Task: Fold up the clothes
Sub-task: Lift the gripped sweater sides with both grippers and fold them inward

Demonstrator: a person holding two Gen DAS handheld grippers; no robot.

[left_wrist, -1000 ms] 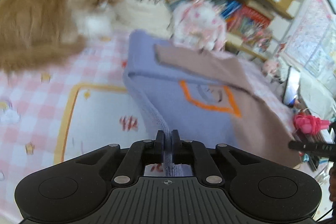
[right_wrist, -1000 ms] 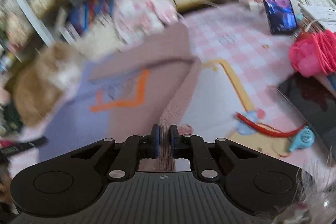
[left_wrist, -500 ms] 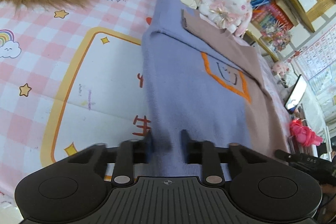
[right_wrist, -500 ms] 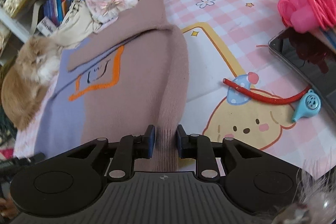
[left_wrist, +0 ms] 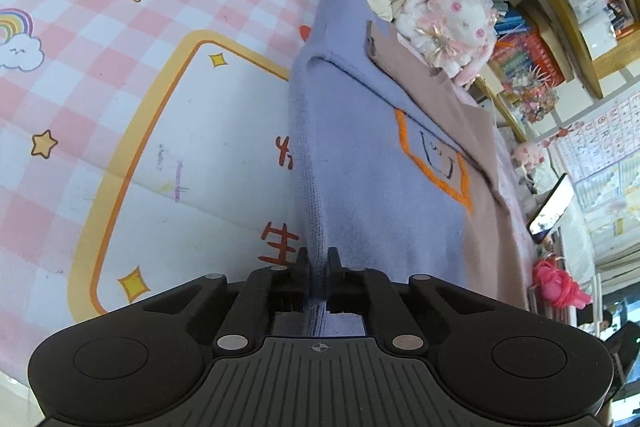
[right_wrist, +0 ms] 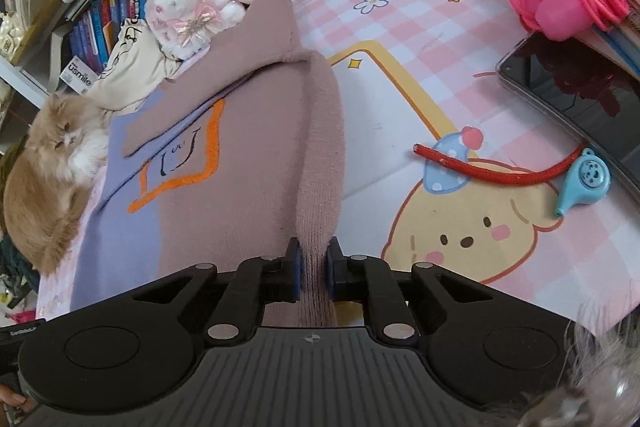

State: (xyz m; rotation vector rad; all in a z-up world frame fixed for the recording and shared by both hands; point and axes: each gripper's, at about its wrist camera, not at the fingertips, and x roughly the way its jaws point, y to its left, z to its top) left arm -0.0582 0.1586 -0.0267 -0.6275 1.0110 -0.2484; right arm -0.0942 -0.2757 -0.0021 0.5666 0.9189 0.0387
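I see my left gripper [left_wrist: 318, 265] clamped on the purple edge of the sweater [left_wrist: 372, 163], at bottom centre of the frame. My right gripper [right_wrist: 314, 267] is closed on the brown sleeve edge, also bottom centre. The sweater lies on the pink checked mat [right_wrist: 404, 27], w/ a cat [right_wrist: 48, 163] at left and a plush toy [right_wrist: 192, 7] in the upper left.
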